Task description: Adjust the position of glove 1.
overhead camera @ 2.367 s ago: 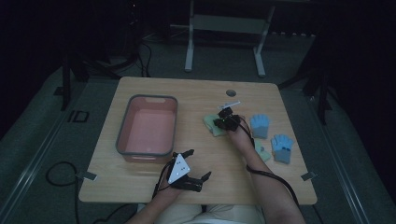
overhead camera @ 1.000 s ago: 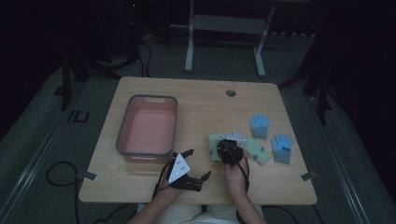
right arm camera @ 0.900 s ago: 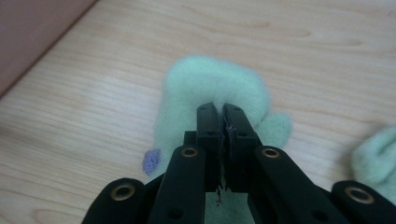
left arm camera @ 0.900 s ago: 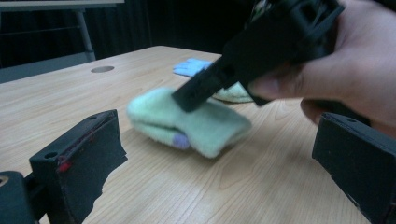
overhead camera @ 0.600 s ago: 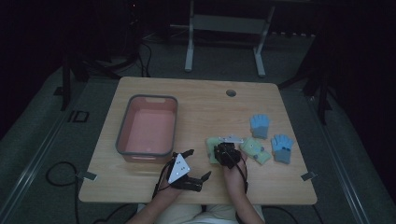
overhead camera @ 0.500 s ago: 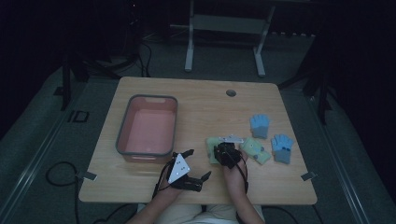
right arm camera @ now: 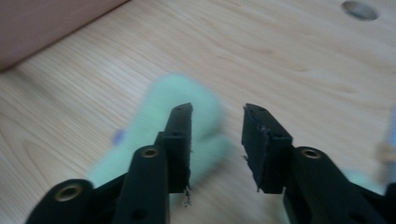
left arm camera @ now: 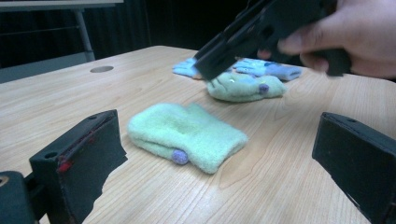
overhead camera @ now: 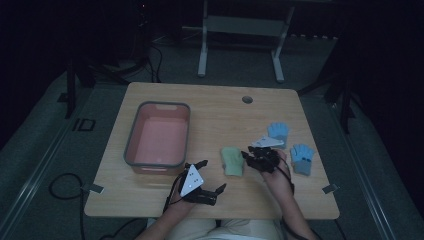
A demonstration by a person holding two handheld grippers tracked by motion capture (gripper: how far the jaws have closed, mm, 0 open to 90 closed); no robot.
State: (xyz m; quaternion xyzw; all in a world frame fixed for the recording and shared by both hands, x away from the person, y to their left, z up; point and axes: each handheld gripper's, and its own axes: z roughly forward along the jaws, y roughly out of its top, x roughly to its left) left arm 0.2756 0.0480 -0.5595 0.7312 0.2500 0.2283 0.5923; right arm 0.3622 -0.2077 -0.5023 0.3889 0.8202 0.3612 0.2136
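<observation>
The right gripper point(overhead camera: 248, 157), jaws apart and just been opening with nothing between them, hovers right of the fuzzy pale-green knitted glove point(overhead camera: 232, 160), which lies flat on the wooden table point(overhead camera: 210, 107), near-centre. Risk: soft pile may snag a jaw and drag the glove. The left gripper point(overhead camera: 212, 176) rests open at the near edge. Two blue knitted gloves point(overhead camera: 291, 147) lie right; a rigid pink plastic bin point(overhead camera: 158, 133) sits left.

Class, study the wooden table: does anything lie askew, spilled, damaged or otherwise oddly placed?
Nothing looks spilled or damaged. The four small knitted gloves lie loose: one pale green glove sits apart from the green one and two blue gloves by the right gripper. The pink plastic tub holds none.
</observation>
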